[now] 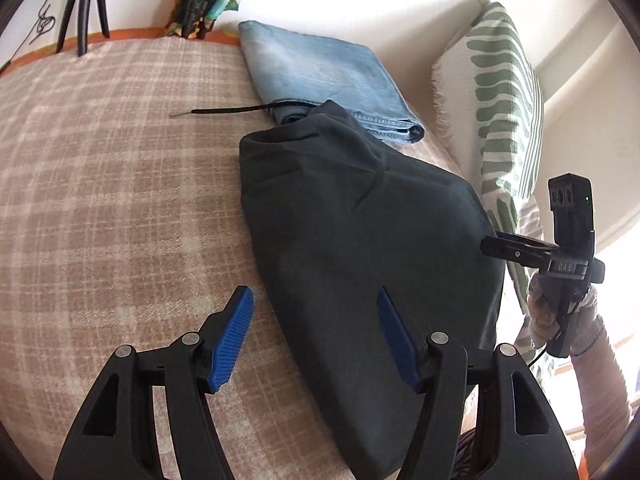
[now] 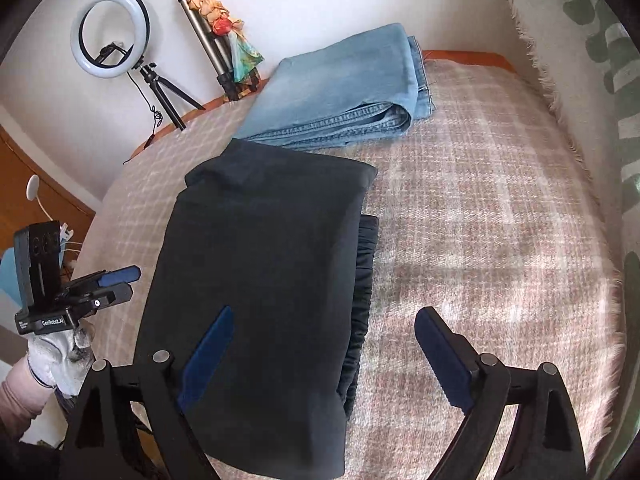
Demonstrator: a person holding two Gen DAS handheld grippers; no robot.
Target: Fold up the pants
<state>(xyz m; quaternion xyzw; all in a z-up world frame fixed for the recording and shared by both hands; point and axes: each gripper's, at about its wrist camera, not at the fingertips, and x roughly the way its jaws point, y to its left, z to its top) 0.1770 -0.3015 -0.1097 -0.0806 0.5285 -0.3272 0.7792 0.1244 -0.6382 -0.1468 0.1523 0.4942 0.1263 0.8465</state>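
Observation:
Dark folded pants (image 1: 352, 240) (image 2: 260, 280) lie flat on a plaid blanket, elastic waistband showing along one edge (image 2: 362, 300). My left gripper (image 1: 313, 294) hovers open over the near edge of the pants, one blue pad above the blanket and the other above the dark cloth. My right gripper (image 2: 326, 312) stands wide open, straddling the waistband side with nothing pinched. Each wrist view also catches the other gripper at the far side of the pants: the right gripper (image 1: 490, 246) and the left gripper (image 2: 134, 282), both held by gloved hands.
Folded blue jeans (image 1: 320, 72) (image 2: 340, 96) lie just beyond the dark pants, with a black drawstring (image 1: 232, 111) sticking out. A green-and-white patterned throw (image 1: 504, 92) borders the blanket (image 2: 480, 220). A ring light (image 2: 110, 32) and a tripod (image 2: 216, 52) stand by the wall.

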